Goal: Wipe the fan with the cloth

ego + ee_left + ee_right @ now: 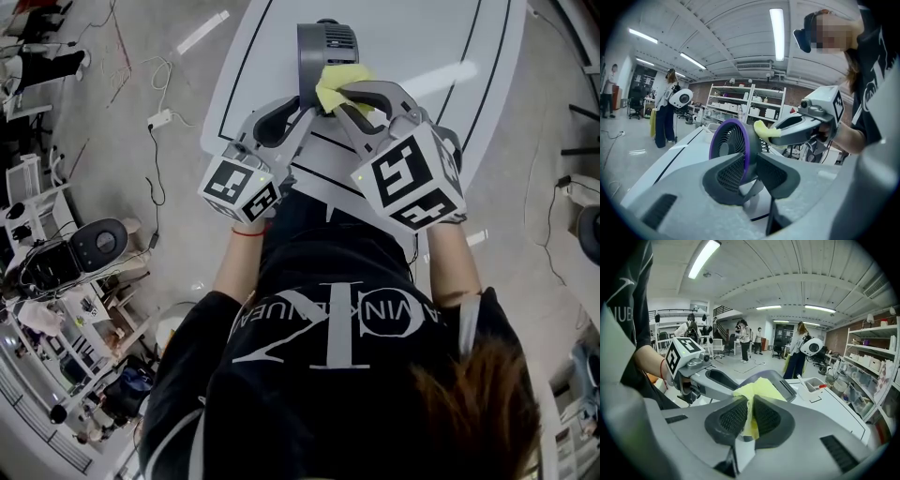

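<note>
A small fan [328, 42] with a purple rim [744, 140] stands on the white table [450, 66] in front of me. My left gripper [751, 168] is shut on the fan's lower part, just under the grille, and holds it upright; in the head view this gripper [298, 114] reaches in from the left. My right gripper [750, 414] is shut on a yellow cloth [758, 391], which lies against the fan's grey top rear [787, 386]. In the left gripper view the cloth [762, 129] touches the top of the rim. From above, the cloth [339, 84] covers the fan's near side.
Black lines run across the table. A small open bin [816, 382] sits further along it. Storage shelves [745, 103] and several standing people fill the room beyond. A power strip [159, 119] and its cable lie on the floor to the left.
</note>
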A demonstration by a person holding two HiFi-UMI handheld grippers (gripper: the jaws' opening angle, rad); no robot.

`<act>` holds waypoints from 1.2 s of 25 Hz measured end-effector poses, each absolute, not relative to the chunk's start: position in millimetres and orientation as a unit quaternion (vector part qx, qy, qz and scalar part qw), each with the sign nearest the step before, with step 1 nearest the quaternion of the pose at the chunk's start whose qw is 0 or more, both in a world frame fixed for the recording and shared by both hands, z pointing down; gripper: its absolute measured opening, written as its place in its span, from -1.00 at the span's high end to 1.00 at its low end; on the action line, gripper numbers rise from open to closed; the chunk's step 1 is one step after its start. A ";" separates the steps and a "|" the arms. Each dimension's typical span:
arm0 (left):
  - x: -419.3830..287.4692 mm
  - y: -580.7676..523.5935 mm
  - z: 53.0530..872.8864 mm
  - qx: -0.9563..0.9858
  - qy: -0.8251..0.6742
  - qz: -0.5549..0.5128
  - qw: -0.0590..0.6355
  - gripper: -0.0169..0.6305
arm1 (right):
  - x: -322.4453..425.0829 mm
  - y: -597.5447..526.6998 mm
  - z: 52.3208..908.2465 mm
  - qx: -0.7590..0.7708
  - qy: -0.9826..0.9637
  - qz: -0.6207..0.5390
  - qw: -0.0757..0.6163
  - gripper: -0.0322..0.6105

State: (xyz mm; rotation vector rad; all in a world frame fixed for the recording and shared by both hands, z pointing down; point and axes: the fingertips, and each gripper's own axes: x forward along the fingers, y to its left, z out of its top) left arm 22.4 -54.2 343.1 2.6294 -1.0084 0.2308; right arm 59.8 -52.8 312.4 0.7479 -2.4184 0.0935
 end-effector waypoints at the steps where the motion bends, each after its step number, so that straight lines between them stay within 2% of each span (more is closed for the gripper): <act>1: 22.8 -52.8 342.1 0.919 -0.353 0.081 0.157 0.65 | 59.7 -49.5 312.9 0.280 -0.911 0.034 0.301 0.80; 20: 16.7 -43.2 342.1 0.908 -0.379 0.070 0.164 0.68 | 53.6 -19.1 345.8 0.257 -0.915 0.059 0.304 0.81; 30: 7.7 -40.6 349.7 0.902 -0.390 0.091 0.159 0.69 | 42.3 -8.4 338.9 0.208 -0.925 0.022 0.318 0.80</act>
